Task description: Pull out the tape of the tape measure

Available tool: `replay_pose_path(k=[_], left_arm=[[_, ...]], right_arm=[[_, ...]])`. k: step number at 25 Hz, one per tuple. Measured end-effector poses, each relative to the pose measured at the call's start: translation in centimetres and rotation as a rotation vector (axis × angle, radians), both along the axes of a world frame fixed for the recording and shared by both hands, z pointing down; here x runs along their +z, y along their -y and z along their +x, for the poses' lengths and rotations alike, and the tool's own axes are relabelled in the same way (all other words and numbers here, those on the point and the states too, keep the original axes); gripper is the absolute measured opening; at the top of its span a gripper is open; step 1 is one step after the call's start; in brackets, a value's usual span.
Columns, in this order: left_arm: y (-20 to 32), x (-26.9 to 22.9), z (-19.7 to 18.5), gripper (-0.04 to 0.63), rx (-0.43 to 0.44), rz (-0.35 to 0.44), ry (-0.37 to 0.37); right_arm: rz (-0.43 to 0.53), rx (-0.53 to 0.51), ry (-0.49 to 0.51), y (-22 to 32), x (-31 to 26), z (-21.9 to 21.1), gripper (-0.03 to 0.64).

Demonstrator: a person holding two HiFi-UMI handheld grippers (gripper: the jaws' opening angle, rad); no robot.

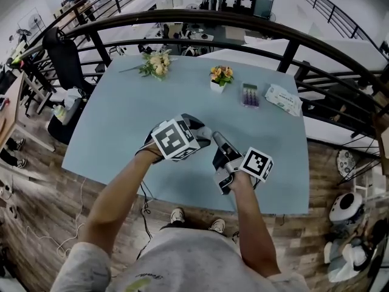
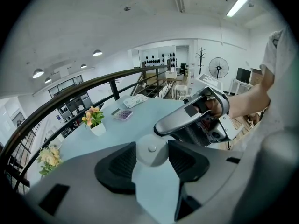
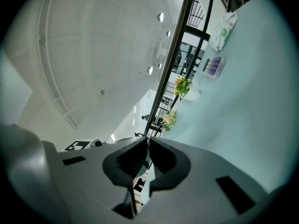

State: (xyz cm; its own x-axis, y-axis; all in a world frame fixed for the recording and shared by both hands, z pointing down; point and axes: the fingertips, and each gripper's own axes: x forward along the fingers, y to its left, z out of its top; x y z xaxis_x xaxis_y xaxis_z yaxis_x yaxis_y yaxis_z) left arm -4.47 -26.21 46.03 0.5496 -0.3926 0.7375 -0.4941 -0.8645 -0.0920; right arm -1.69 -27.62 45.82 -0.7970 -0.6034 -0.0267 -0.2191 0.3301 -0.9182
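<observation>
1. Left gripper (image 2: 152, 158) is clamped on the tape measure (image 2: 150, 149). It's a round pale-grey case with a little button in the middle. Both black pads press on it, so the jaws are spread wide around it. The gripper tilts downward and holds the tape measure up in the air, off the table.
2. Right gripper (image 3: 148, 147) has its jaws pinched almost together, with just a sliver of a gap. In the left gripper view its tip sits right at the edge of the tape measure case. I honestly can't tell whether the end of the tape is in that slit, it's too thin to make out.
3. In the head view the two grippers are nose to nose in front of the person, marker cubes facing up, over the near part of the light blue table (image 1: 121, 120).
4. Further back on the table there's a small white pot of orange and yellow flowers (image 1: 220, 76) around the middle. To its right is a purple tray (image 1: 250, 94), then a pack of wipes (image 1: 283, 99) just beside that. A pale bouquet (image 1: 157, 63) lies flat near the far left corner.
5. Behind the table runs a dark curved railing (image 1: 200, 18), with an open office floor past it.
</observation>
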Motion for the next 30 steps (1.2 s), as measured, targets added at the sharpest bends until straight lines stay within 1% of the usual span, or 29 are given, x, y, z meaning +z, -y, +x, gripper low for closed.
replay_pose_path(k=[10, 14, 19, 24, 30], left_arm=[[0.1, -0.2, 0.1, 0.213, 0.021, 0.011, 0.006], [-0.1, -0.3, 0.0, 0.213, 0.032, 0.015, 0.005], [0.1, 0.0, -0.9, 0.213, 0.042, 0.028, 0.054], [1.0, -0.1, -2.3, 0.213, 0.017, 0.019, 0.043], [1.2, -0.2, -2.2, 0.213, 0.017, 0.015, 0.039]], right_arm=[[0.051, 0.031, -0.073, 0.1, -0.4, 0.9, 0.018], [0.057, 0.038, -0.078, -0.1, -0.5, 1.1, 0.018], [0.040, 0.105, -0.074, 0.6, -0.4, 3.3, 0.018], [0.046, 0.131, -0.080, 1.5, -0.5, 4.5, 0.018], [0.050, 0.125, -0.079, 1.6, -0.7, 4.5, 0.018]])
